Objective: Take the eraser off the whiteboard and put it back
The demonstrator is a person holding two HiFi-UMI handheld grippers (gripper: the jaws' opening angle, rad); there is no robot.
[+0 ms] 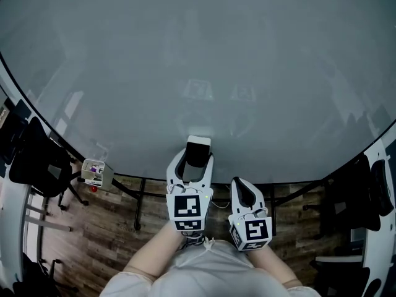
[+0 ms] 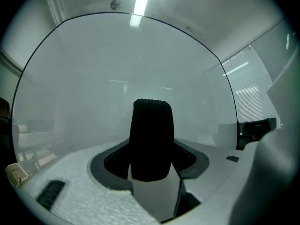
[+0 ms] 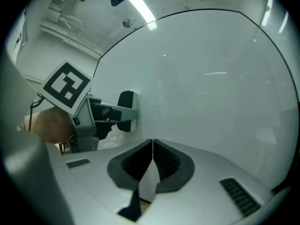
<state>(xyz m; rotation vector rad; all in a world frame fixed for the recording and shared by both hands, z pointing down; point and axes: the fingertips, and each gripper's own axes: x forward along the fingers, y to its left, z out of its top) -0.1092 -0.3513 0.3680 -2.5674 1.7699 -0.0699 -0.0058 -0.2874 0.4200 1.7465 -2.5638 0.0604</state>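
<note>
The whiteboard (image 1: 198,60) fills most of the head view and stands right in front of both grippers. My left gripper (image 1: 198,161) is shut on the eraser (image 1: 198,151), a white block with a black face, held at the board's lower part. In the left gripper view the eraser (image 2: 151,139) stands upright between the jaws, black above and white below. In the right gripper view the eraser (image 3: 126,110) sits at the board's surface; whether it touches I cannot tell. My right gripper (image 1: 242,189) hangs beside the left, a little lower, shut (image 3: 153,146) and holding nothing.
A small box of markers (image 1: 94,172) sits at the board's lower left edge. Black chairs stand at the left (image 1: 37,159) and the right (image 1: 359,197). The board's stand legs (image 1: 140,203) rise from a wooden floor below.
</note>
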